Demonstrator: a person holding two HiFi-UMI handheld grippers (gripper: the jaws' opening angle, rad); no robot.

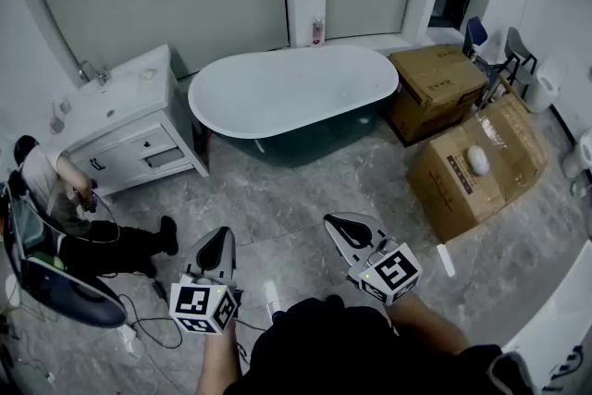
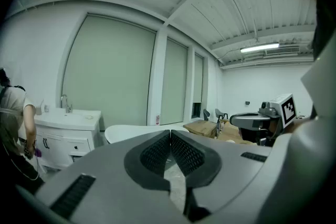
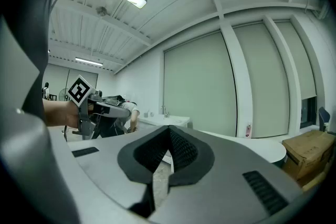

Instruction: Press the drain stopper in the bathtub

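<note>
A white oval bathtub (image 1: 291,88) with a dark outer shell stands against the far window wall; its drain stopper is not visible from here. The tub's rim shows as a pale band in the left gripper view (image 2: 131,131) and in the right gripper view (image 3: 257,147). My left gripper (image 1: 222,239) is held low at the near left, jaws shut and empty. My right gripper (image 1: 335,224) hangs at the near right, also shut with nothing in it. Both are well short of the tub, over the grey floor.
A white vanity with sink (image 1: 129,120) stands left of the tub. Two cardboard boxes (image 1: 476,164) lie to the right, chairs (image 1: 499,51) beyond them. A person (image 1: 74,208) crouches at the far left beside a dark chair (image 1: 55,282), with cables (image 1: 153,319) on the floor.
</note>
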